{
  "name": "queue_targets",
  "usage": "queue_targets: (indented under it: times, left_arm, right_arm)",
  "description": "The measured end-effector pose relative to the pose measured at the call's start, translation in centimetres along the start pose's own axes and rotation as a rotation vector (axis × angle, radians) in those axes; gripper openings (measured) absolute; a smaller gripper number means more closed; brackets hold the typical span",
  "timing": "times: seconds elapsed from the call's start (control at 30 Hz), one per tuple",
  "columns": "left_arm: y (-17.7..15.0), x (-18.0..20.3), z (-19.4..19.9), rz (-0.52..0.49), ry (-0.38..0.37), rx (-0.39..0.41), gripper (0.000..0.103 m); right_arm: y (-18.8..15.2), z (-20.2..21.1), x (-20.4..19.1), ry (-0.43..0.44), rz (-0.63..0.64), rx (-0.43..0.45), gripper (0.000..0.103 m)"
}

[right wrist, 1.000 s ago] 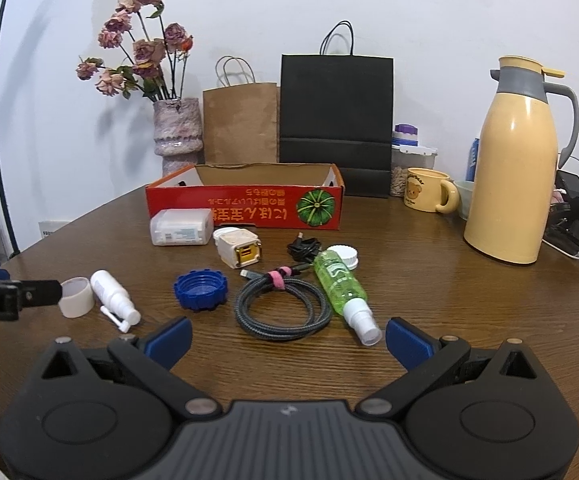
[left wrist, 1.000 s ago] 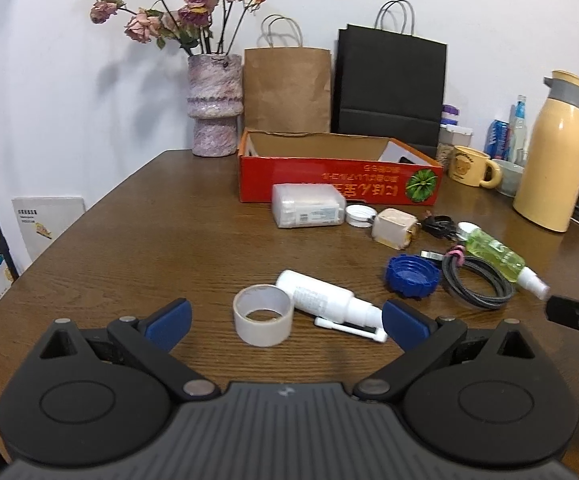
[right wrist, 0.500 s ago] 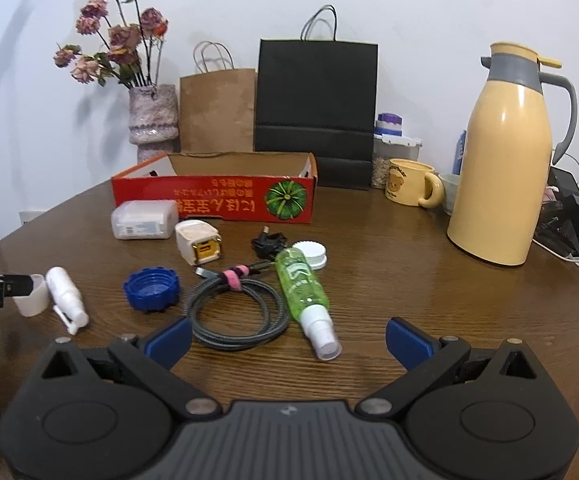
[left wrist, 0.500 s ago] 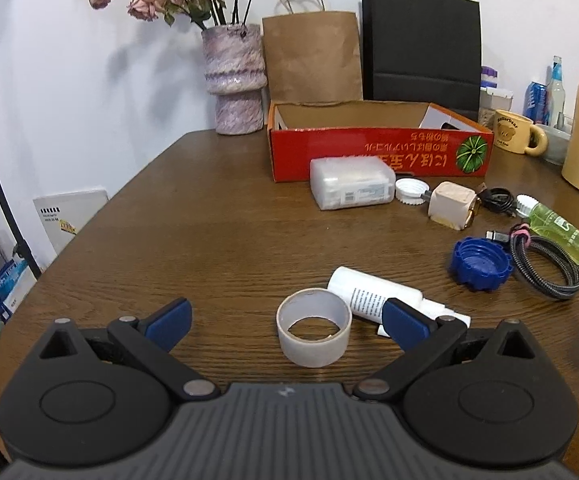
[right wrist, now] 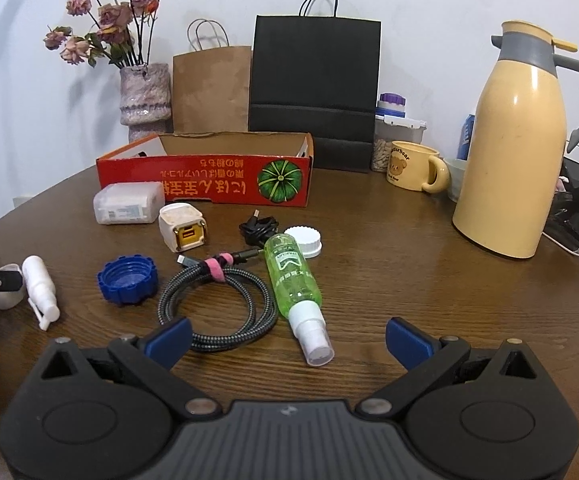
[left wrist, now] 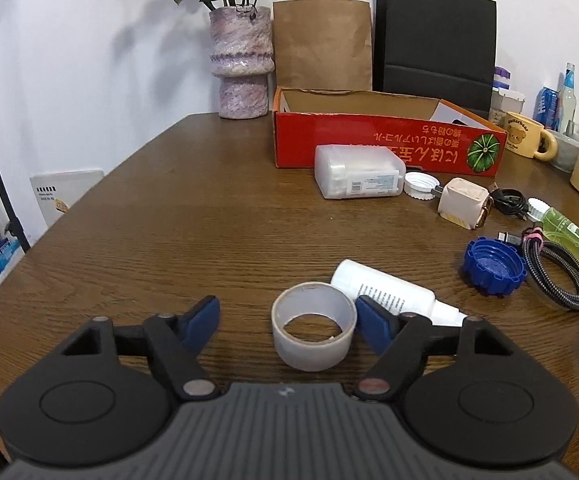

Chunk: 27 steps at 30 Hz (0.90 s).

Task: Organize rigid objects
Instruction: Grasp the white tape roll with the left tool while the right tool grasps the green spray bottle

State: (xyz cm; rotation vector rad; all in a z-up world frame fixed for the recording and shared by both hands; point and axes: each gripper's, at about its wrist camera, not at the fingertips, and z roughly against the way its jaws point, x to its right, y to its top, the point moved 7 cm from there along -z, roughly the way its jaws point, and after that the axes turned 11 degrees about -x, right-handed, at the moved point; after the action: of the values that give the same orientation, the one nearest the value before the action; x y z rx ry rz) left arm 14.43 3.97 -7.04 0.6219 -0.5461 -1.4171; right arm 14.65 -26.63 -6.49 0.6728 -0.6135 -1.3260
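A clear tape roll stands on the wooden table between the jaws of my left gripper. The jaws are closing: the right pad is at the roll's side, the left pad still stands apart from it. A white spray bottle lies just behind the roll. My right gripper is open, with the white nozzle of a green spray bottle lying between its fingers and a coiled braided cable by its left finger. The red cardboard box stands open-topped at the back.
A blue cap, beige charger, white cap, black cord and clear plastic case lie before the box. A yellow thermos, mug, paper bags and flower vase stand behind.
My left gripper moved in on the tape roll and its jaws narrowed around it. My right gripper came closer to the cable and green bottle, jaws still wide.
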Motion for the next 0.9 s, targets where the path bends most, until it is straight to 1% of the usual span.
queue_targets:
  times: [0.03,0.07,0.1,0.23,0.37,0.47,0.63,0.9]
  left_arm:
    - [0.0,0.0,0.0,0.0,-0.003,0.002,0.064]
    - [-0.1,0.1,-0.1,-0.002,-0.006,0.0,0.058]
    - [-0.1,0.1,-0.3,0.0,-0.011,-0.004,0.043]
    - [-0.1,0.0,-0.3,0.013,-0.019,0.007,0.044]
    - [0.2,-0.2,0.1,0.025,-0.009,0.026,0.044]
    - [0.6,-0.7,0.2,0.041,-0.009,0.03,0.044]
    - [1.6,-1.2,0.5,0.061,0.004,0.06,0.044]
    - [3.2,-1.4,0.1,0.072,0.038,0.088,0.044]
  right_arm:
    - [0.1,-0.2,0.1,-0.002,0.001,0.0,0.103]
    - [0.2,-0.3,0.1,-0.006,0.002,0.0,0.103]
    - [0.4,-0.4,0.1,-0.009,0.002,0.001,0.103]
    - [1.0,-1.1,0.5,-0.015,0.0,-0.002,0.103]
    - [1.6,-1.8,1.0,-0.017,-0.001,-0.007,0.103]
    - [2.2,-2.3,1.3,-0.024,0.006,-0.005,0.103]
    - [3.2,-3.6,1.9,-0.017,0.007,-0.004,0.103]
    - [4.3,-6.0,2.6,-0.011,-0.015,-0.029,0.097]
